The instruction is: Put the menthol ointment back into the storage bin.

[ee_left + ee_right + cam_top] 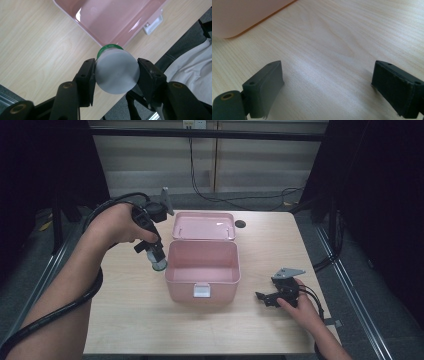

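- The left gripper [116, 72] is clamped on a small grey-bottomed bottle [117, 72], one jaw pressed to each side. The grip across the body keeps the base facing the gripper's camera and the green-banded far end pointing down and away.
- In the high view the bottle [158, 261] hangs just beside the left wall of the pink box [202, 270], near its rim and raised off the table [130, 320]. That height probably lets it clear the wall, if the box is where it goes.
- The box lid [203, 225] is swung back behind the box, leaving the inside free to receive things.
- What the green band is, a cap or a label, is hard to tell.
- The right gripper [272, 296] rests low on the table to the right of the box, jaws spread wide with nothing between them, out of the way.
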